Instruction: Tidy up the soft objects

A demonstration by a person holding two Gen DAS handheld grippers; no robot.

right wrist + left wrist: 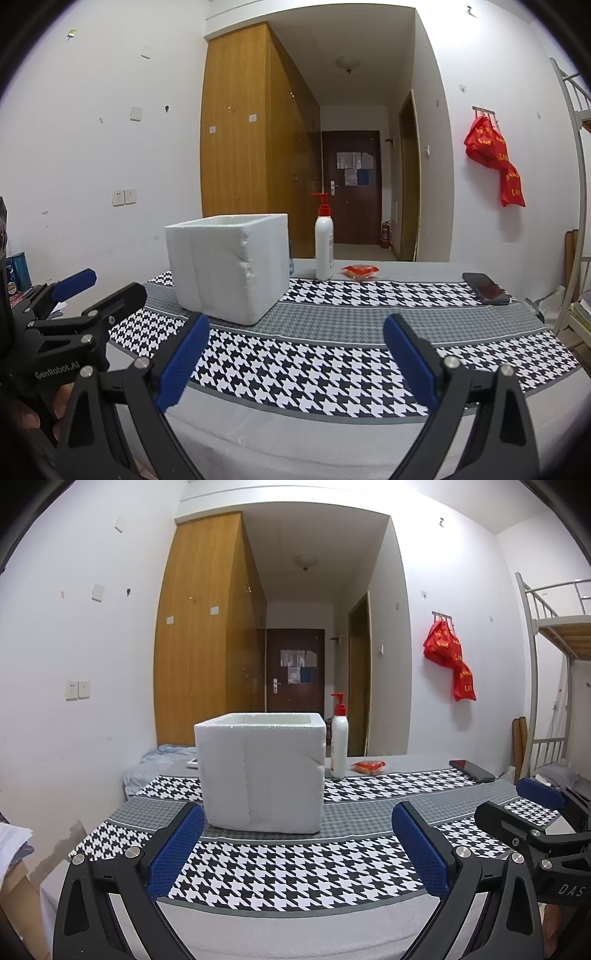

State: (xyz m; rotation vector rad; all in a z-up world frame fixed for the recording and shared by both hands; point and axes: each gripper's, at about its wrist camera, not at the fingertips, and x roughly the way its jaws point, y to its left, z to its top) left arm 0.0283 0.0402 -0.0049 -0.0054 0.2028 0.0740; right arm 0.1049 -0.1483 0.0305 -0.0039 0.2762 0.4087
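Note:
A white foam box (261, 771) (229, 267) stands open-topped on the houndstooth cloth (295, 871) (317, 362); its inside is hidden. A small red soft packet (368, 766) (360, 271) lies behind it to the right, beside a white pump bottle (338, 746) (324, 245) with a red top. My left gripper (297, 843) is open just short of the box, nothing between its blue pads. My right gripper (295, 354) is open too, right of the box and empty. Each gripper shows in the other's view, at the side edge.
A dark phone (472, 770) (485, 288) lies at the cloth's far right. Crumpled pale fabric (162, 760) sits at the table's far left end. A bunk-bed frame (546, 664) rises on the right, a wooden wardrobe (207, 627) behind. Red bags (448, 657) hang on the wall.

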